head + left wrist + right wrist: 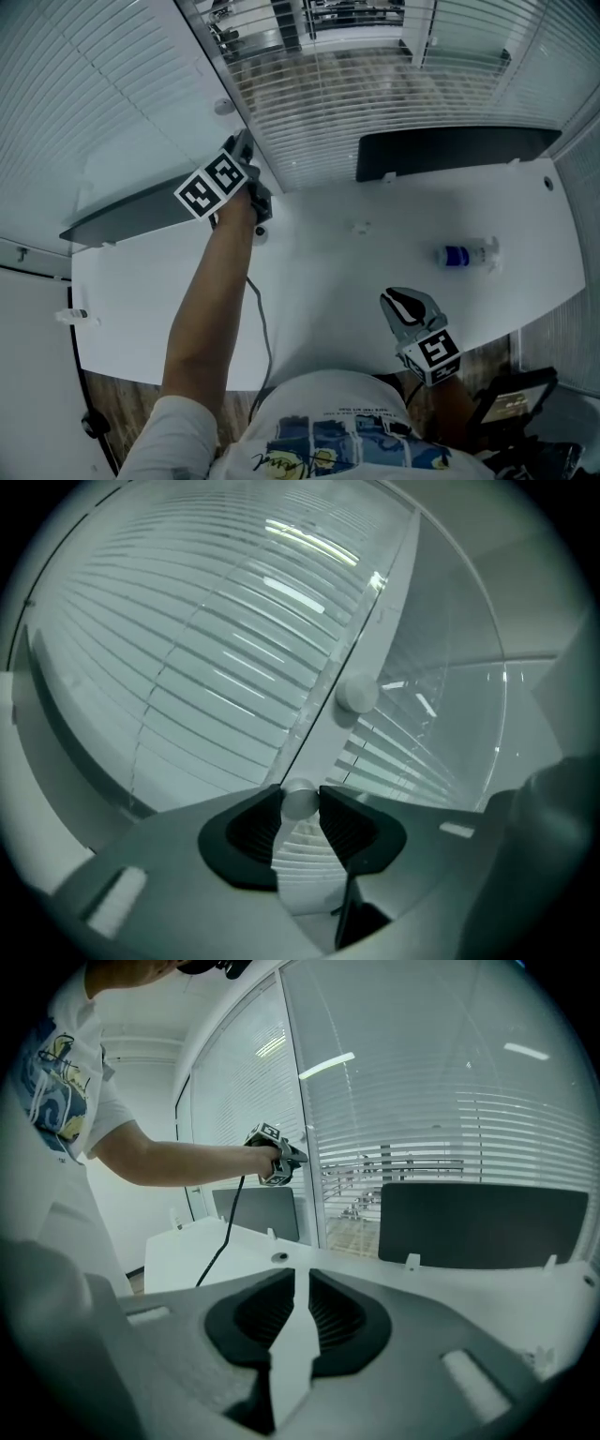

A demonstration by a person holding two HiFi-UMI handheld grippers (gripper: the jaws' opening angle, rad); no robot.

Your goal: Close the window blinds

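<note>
Office glass walls hung with white blinds (122,84) fill the scene, rising from the far edge of a white tabletop (328,272). On the pane at 10 o'clock the slats lie flat and let nothing through. On the pane at 12 o'clock they stand apart, so the floor and furniture beyond show between them.

A thin clear wand (299,802) hangs beside the upright frame (234,94) between those two panes. The left gripper (240,150), held out at 11 o'clock on a bare outstretched arm, has its fingers clamped on the wand's rounded lower end. A round white knob (356,694) sits on the frame just above that grip. A dark cable (261,319) trails from the left gripper back across the tabletop toward the person, who wears a white printed T-shirt.

Two dark panels (450,150) stand along the tabletop's far edge, one on each side of the frame. A small bottle (466,254) with a blue label lies on its side at 3 o'clock, well apart from both grippers. The right gripper (408,305) is at 5 o'clock near the tabletop's front edge, its fingers a narrow gap apart with nothing between them.
</note>
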